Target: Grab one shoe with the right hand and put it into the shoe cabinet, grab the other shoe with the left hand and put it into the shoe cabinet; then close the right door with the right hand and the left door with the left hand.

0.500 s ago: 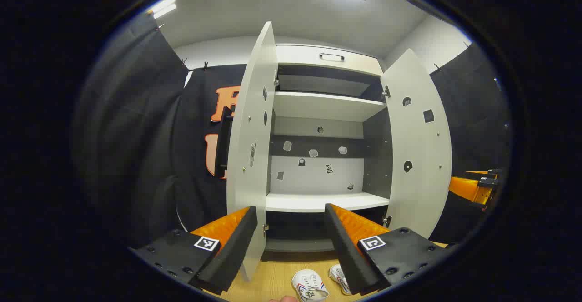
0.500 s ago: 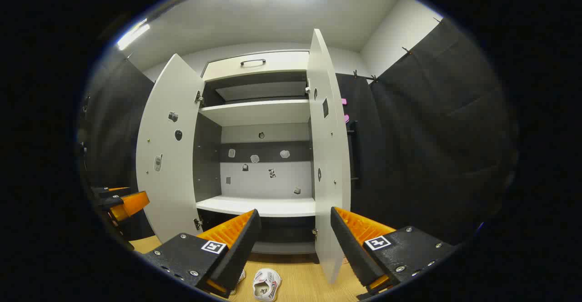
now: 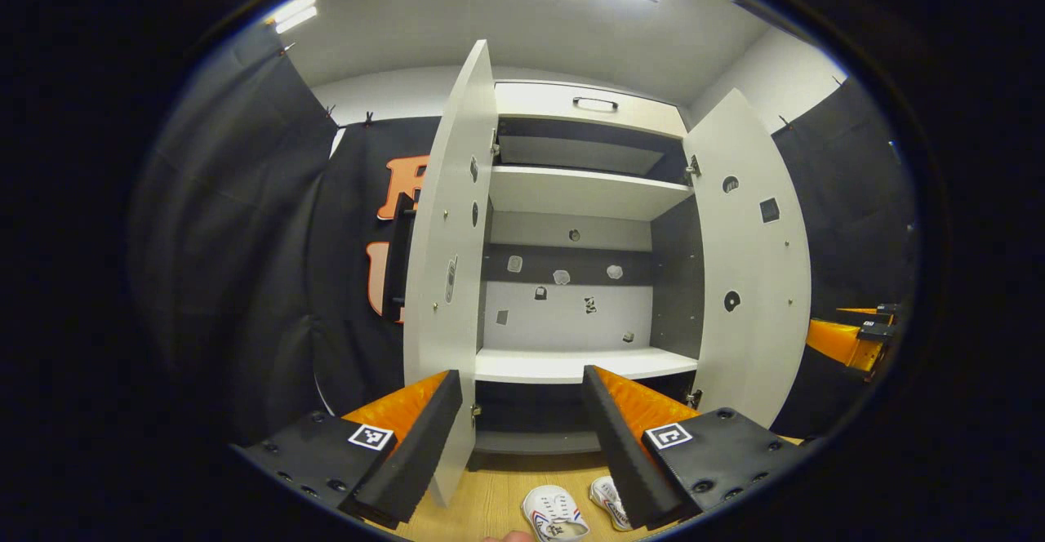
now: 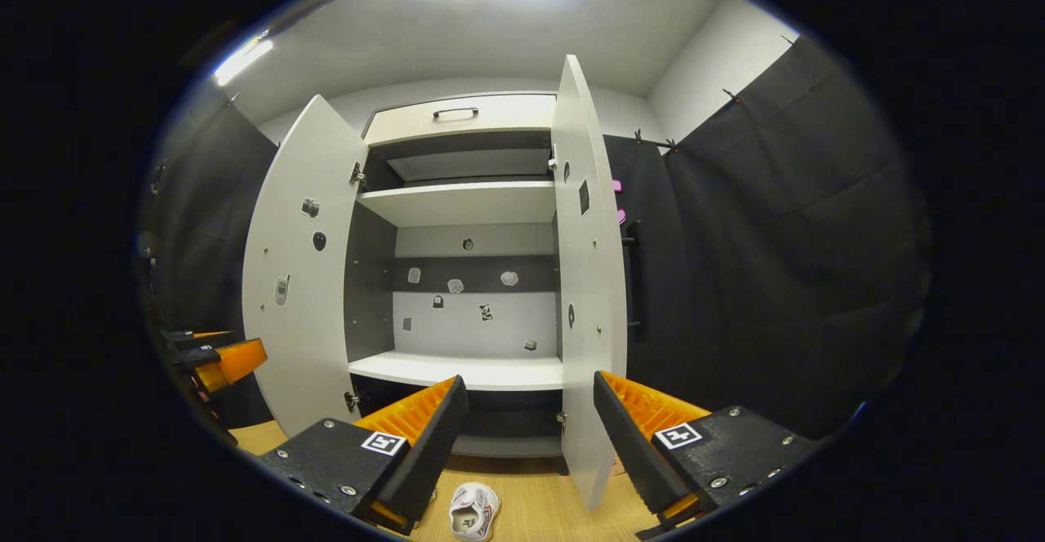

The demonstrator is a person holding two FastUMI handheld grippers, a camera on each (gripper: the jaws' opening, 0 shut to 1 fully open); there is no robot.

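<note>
White shoes (image 3: pixel 555 513) below spread fingers (image 3: pixel 408 444)

The shoe cabinet (image 3: pixel 571 281) stands at twelve o'clock, its left door (image 3: pixel 445 281) and right door (image 3: pixel 755 281) swung open. Two shoes (image 3: pixel 555 513) lie side by side on the floor (image 3: pixel 490 493) before it, at six o'clock.
</note>
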